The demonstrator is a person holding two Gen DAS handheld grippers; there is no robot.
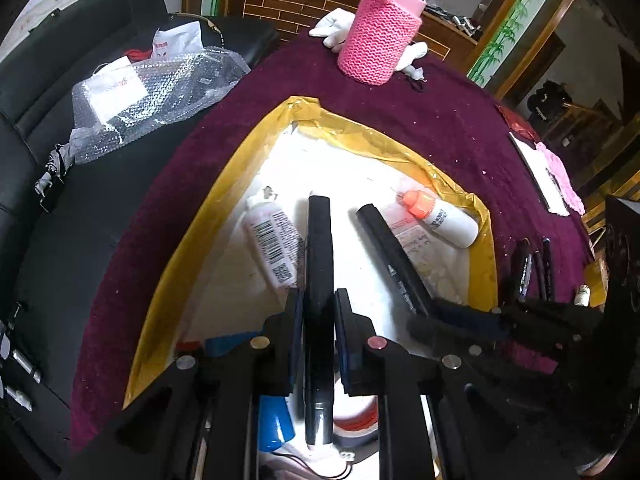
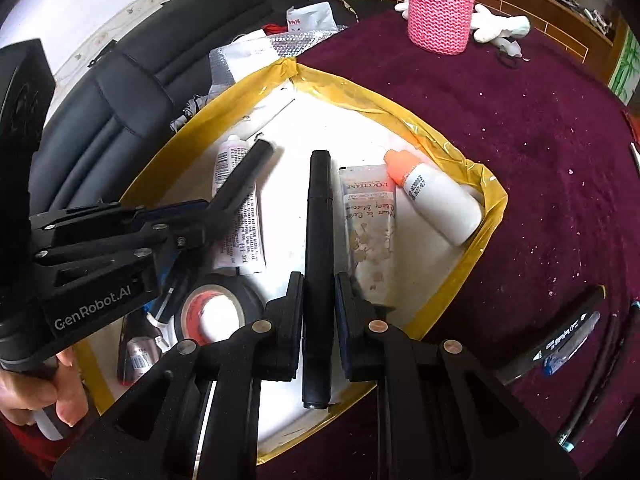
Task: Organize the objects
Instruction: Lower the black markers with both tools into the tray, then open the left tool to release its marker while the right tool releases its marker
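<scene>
A white tray with yellow taped rim (image 1: 224, 184) (image 2: 496, 200) sits on the purple cloth. My left gripper (image 1: 316, 308) is shut on a black marker (image 1: 319, 264) and holds it over the tray. My right gripper (image 2: 318, 292) is shut on another black marker (image 2: 319, 240), also over the tray. The right gripper and its marker show at the right of the left wrist view (image 1: 394, 256). The left gripper and its marker show at the left of the right wrist view (image 2: 240, 184). In the tray lie a white tube (image 1: 272, 244), a floral tube (image 2: 370, 236), an orange-capped bottle (image 2: 440, 196) and a tape roll (image 2: 218, 308).
Several pens (image 2: 560, 344) lie on the purple cloth (image 2: 520, 140) right of the tray. A pink knitted cup sleeve (image 1: 380, 32) and white gloves (image 2: 500, 28) stand at the back. A black sofa with bubble wrap (image 1: 152, 88) is on the left.
</scene>
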